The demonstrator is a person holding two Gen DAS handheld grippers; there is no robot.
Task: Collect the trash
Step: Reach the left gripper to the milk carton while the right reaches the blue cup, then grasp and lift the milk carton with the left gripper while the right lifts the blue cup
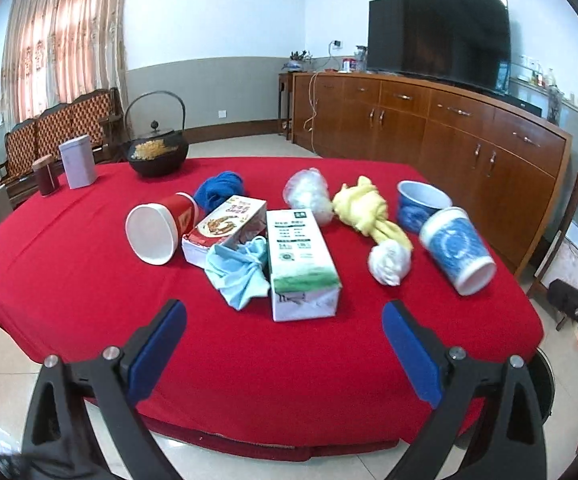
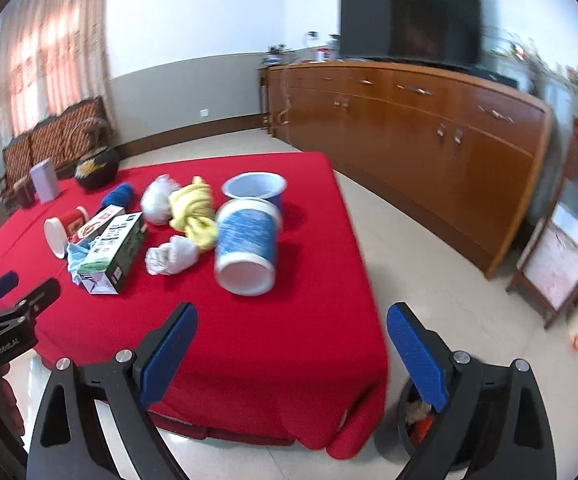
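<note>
Both the left gripper (image 1: 285, 336) and right gripper (image 2: 291, 340) hung wide and empty at the near edge while the tipped blue paper cup (image 2: 245, 252) lay nearest the right one, which probably should have straddled its wall squarely and closed gently before carrying it to the bin (image 2: 417, 420) on the floor below the table's near right corner.

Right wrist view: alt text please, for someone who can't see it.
An open, empty right hand-held gripper hovers over the near edge of a red-clothed table strewn with trash: a tipped blue paper cup, an upright blue cup, a yellow cloth, cartons. A black bin sits on the floor below.
</note>
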